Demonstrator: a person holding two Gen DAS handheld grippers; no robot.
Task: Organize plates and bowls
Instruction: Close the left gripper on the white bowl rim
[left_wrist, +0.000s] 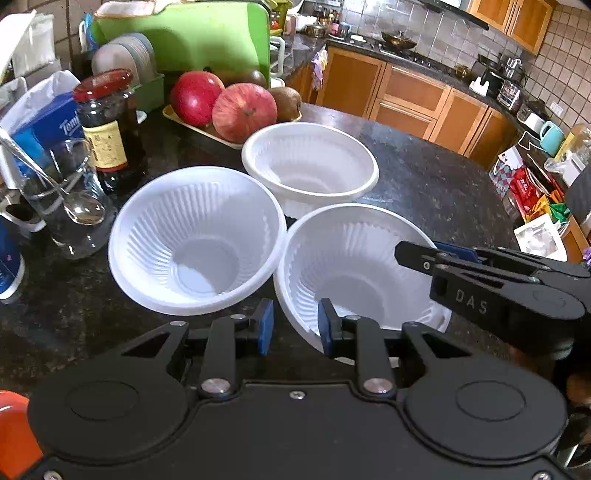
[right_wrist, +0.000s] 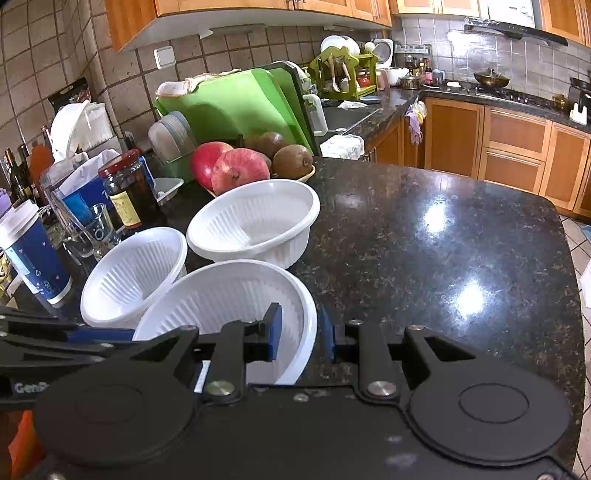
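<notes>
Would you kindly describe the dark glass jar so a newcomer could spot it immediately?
Start at the green cutting board propped at the back of the dark granite counter. In front of it, left of the tray of apples, stands the jar. Unlike the clear glass with a spoon beside it, it has a red lid, dark contents and a yellow label.

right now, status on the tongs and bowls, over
Right tongs shut on near bowl rim. Left tongs open, astride the same rim. Left bowl and far bowl crowd against it, unstacked.
</notes>
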